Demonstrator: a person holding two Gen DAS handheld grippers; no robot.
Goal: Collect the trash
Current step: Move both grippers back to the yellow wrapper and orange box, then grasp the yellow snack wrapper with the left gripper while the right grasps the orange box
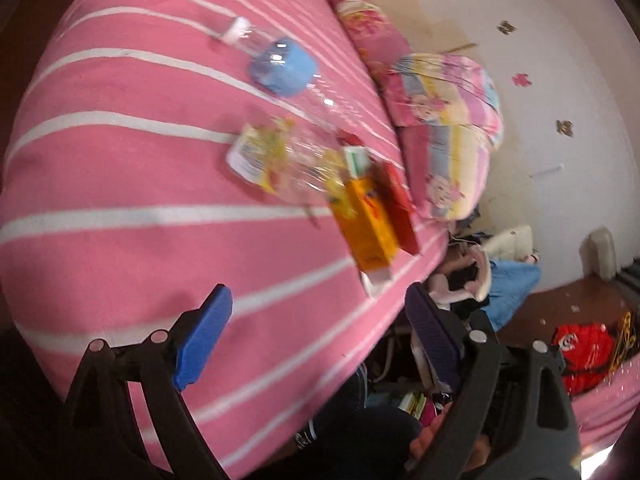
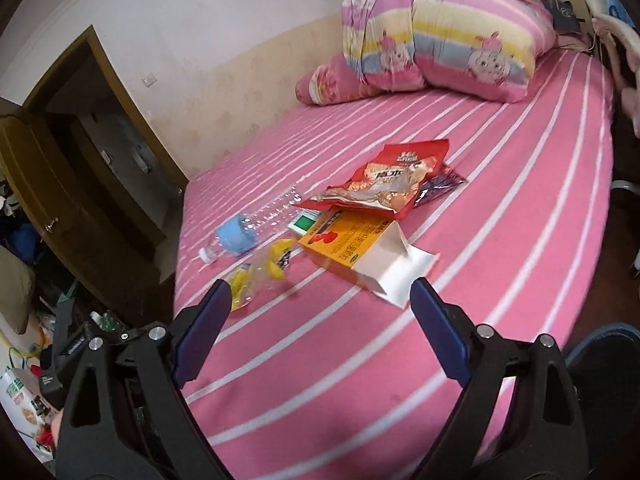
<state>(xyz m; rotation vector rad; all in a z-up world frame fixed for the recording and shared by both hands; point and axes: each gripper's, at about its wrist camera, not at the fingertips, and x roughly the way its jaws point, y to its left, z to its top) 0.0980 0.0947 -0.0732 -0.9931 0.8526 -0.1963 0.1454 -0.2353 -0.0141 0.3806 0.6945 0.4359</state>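
Observation:
Trash lies in a cluster on the pink striped bed (image 2: 500, 220). An opened orange carton (image 2: 352, 248) lies nearest, its white flap toward me. A red snack bag (image 2: 396, 178) lies behind it. A clear plastic bottle with a blue label (image 2: 248, 232) lies to the left, beside a clear wrapper with yellow print (image 2: 260, 272). In the left wrist view the orange carton (image 1: 368, 224), bottle (image 1: 284, 66) and wrapper (image 1: 272, 156) show again. My right gripper (image 2: 320, 296) is open and empty, just short of the carton. My left gripper (image 1: 320, 312) is open and empty above the bed edge.
A rolled striped quilt (image 2: 444, 28) and a pink pillow (image 2: 332, 80) lie at the head of the bed by the wall. A wooden door (image 2: 52, 184) stands open at left. Clutter lies on the floor (image 1: 460, 280) beside the bed, with a red bag (image 1: 584, 352).

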